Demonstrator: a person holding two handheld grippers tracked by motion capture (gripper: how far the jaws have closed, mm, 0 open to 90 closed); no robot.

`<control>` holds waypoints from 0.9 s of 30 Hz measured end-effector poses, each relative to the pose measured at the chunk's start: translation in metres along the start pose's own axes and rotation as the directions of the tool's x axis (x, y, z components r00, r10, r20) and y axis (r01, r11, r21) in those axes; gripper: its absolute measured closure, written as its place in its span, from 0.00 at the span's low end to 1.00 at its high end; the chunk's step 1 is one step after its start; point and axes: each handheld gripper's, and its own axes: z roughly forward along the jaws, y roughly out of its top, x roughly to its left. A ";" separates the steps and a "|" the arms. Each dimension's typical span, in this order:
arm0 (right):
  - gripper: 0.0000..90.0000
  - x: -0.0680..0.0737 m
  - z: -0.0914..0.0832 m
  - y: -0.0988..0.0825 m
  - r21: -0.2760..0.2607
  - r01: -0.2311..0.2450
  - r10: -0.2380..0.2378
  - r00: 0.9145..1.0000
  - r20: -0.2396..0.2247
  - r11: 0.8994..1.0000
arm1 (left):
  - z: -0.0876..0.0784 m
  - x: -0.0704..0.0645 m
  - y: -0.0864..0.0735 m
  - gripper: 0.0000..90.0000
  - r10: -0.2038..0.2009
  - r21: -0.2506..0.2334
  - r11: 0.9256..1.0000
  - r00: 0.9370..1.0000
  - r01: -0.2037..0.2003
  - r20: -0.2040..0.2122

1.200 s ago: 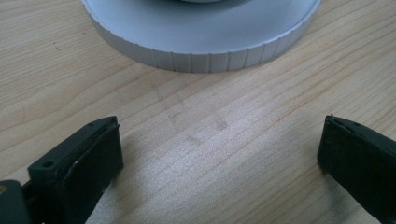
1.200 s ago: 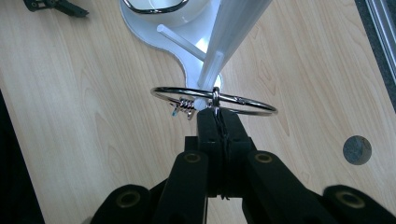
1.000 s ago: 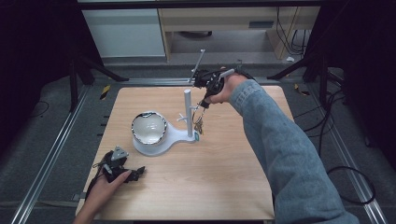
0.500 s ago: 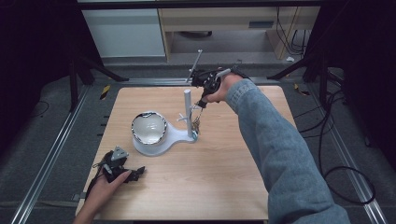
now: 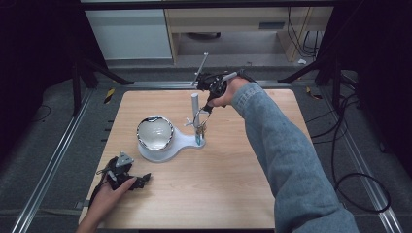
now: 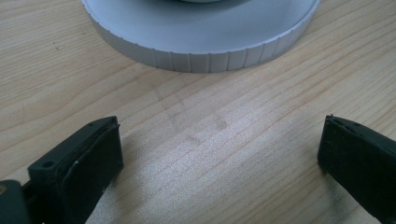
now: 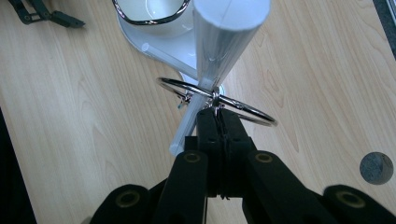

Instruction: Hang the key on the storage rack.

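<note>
Right gripper view: my right tongs (image 7: 223, 116) are clenched on the key ring (image 7: 243, 108), at twelve o'clock beside the white post (image 7: 224, 42). My left tongs (image 6: 219, 154) rest released on the table (image 6: 210, 140).

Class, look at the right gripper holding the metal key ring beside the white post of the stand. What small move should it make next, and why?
Probably ease the right gripper slightly down so the key ring settles onto the white peg that sticks out from the post, then open. The jaws stand shut on the key ring, which already circles the peg beside the post, with keys dangling below it in the high view.
</note>
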 end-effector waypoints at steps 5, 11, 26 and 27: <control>0.98 -0.002 0.002 -0.002 -0.014 -0.006 0.006 1.000 -0.005 1.000 | 0.000 0.000 0.000 0.00 0.000 0.000 1.000 1.000 0.000 0.000; 0.98 -0.003 0.004 -0.002 -0.017 -0.014 0.013 1.000 -0.010 1.000 | 0.000 0.000 0.000 0.00 0.000 0.000 1.000 1.000 0.000 0.000; 0.92 -0.006 -0.009 -0.010 -0.073 -0.036 0.037 0.999 0.020 0.997 | 0.000 0.000 0.000 0.00 0.000 0.000 1.000 1.000 0.000 0.000; 0.91 -0.007 -0.011 -0.011 -0.081 -0.042 0.044 0.999 0.026 0.996 | 0.000 0.000 0.000 0.00 0.000 0.000 1.000 1.000 0.000 0.000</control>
